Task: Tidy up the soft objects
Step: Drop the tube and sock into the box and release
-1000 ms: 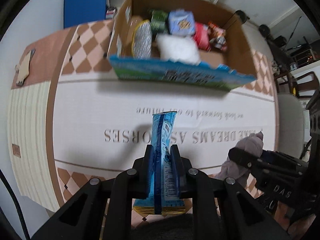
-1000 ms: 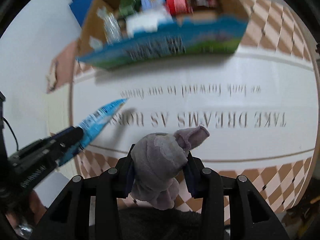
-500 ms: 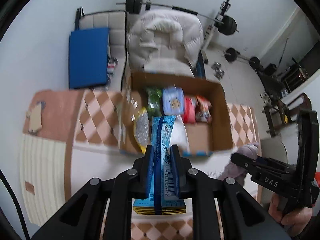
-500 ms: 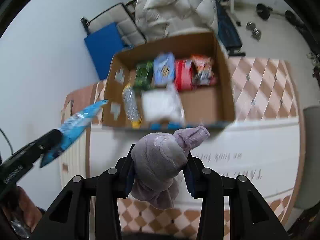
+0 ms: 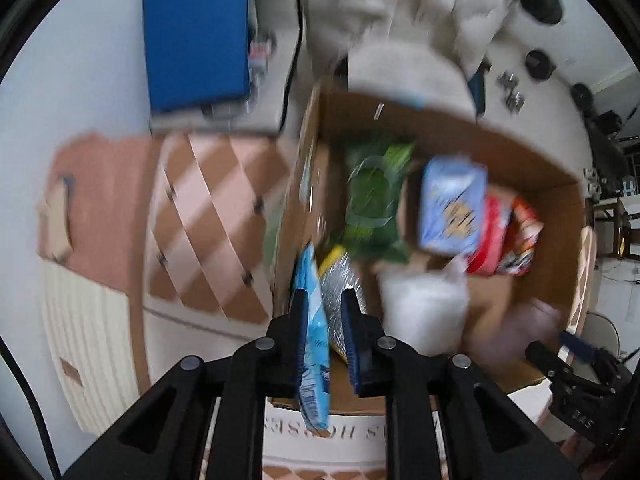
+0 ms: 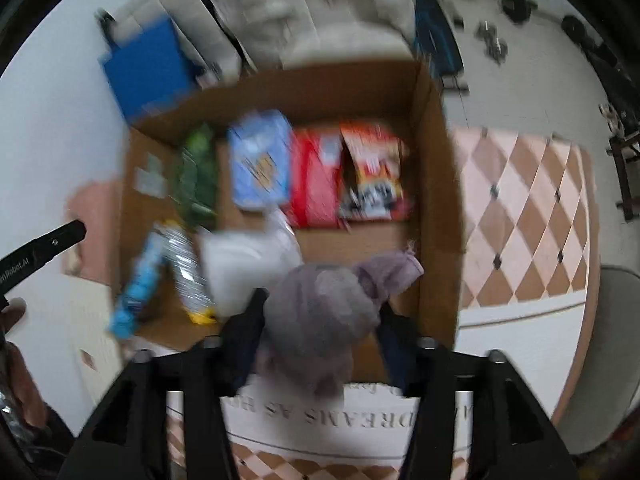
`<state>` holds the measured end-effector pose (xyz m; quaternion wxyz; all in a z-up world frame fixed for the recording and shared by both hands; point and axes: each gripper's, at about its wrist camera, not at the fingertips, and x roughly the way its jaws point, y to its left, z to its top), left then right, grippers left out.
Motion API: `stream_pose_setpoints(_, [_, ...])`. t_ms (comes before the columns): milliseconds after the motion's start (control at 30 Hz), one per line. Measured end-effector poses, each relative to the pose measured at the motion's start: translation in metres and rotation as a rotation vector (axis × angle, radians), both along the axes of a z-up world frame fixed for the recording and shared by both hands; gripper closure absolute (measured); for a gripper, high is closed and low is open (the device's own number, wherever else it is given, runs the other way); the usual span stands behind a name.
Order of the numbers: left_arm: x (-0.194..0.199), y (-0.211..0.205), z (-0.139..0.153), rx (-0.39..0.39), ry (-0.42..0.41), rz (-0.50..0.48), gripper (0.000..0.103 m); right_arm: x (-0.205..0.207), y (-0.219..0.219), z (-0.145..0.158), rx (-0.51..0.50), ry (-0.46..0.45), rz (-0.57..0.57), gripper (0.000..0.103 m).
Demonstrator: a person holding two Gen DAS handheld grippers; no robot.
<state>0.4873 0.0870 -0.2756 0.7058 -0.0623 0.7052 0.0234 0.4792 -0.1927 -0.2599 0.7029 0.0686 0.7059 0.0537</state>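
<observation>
A second before, both my tongs had hung low over the white tablecloth [image 5: 224, 320] with its grey lettering, the open brown cardboard box [image 6: 432, 184] well ahead of them. By this moment I had carried them up and forward, so that both looked down into the box, and the pictures were smeared by that motion. I judged the carrying step nearly done and the release the next thing.

My left tongs [image 5: 325, 328] pointed down at the box's near left corner. The narrow light-blue foil snack packet [image 5: 314, 344] hung between the jaws, pressed to the left jaw, while a clear gap showed on the right; the jaws looked wider apart than half a second earlier, so I took them to be letting go, though the blur kept me from being certain. The packet's tip sat beside the silver foil bag with a yellow edge [image 5: 340, 280], already inside the box.

My right tongs [image 6: 320, 320] were clamped on the grey-purple plush toy [image 6: 320, 300], jaws hard against its sides, over the near right part of the box, next to the white soft bundle [image 6: 244, 260]. The green packet [image 6: 198, 176], pale blue pouch [image 6: 262, 160], red pack [image 6: 314, 176] and red-and-white snack bag [image 6: 372, 168] stood in a row along the far wall, leaving bare cardboard under the toy.
</observation>
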Motion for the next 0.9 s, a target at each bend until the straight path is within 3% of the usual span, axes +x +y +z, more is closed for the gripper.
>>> stream_pose_setpoints(67, [-0.004, 0.002, -0.008, 0.013, 0.013, -0.006, 0.086, 0.004, 0.004, -0.011, -0.044, 0.001, 0.024, 0.01])
stream_pose_setpoints(200, [-0.013, 0.002, -0.009, 0.015, 0.014, -0.028, 0.077, 0.007, 0.006, -0.01, -0.094, -0.019, 0.041, 0.008])
stream_pose_setpoints(267, [-0.015, -0.004, -0.01, 0.007, 0.007, -0.044, 0.07, 0.006, 0.007, -0.008, -0.09, -0.022, 0.043, 0.0])
stream_pose_setpoints(367, [-0.022, -0.009, 0.002, -0.003, -0.028, -0.067, 0.047, 0.001, 0.011, -0.006, -0.083, -0.026, 0.049, 0.0])
stream_pose_setpoints(433, [-0.025, -0.011, 0.009, 0.016, -0.067, -0.073, 0.017, -0.002, 0.016, -0.004, -0.082, -0.03, 0.056, 0.0])
stream_pose_setpoints(467, [-0.03, -0.012, 0.014, 0.036, -0.09, -0.078, 0.014, -0.006, 0.019, -0.003, -0.082, -0.036, 0.065, 0.0])
stream_pose_setpoints(633, [-0.056, -0.022, 0.025, 0.036, -0.123, -0.103, 0.005, -0.03, 0.029, 0.007, -0.128, -0.079, 0.096, 0.0])
stream_pose_setpoints(900, [-0.104, -0.034, 0.032, 0.046, -0.166, -0.118, 0.003, -0.071, 0.029, 0.027, -0.186, -0.192, 0.048, 0.0])
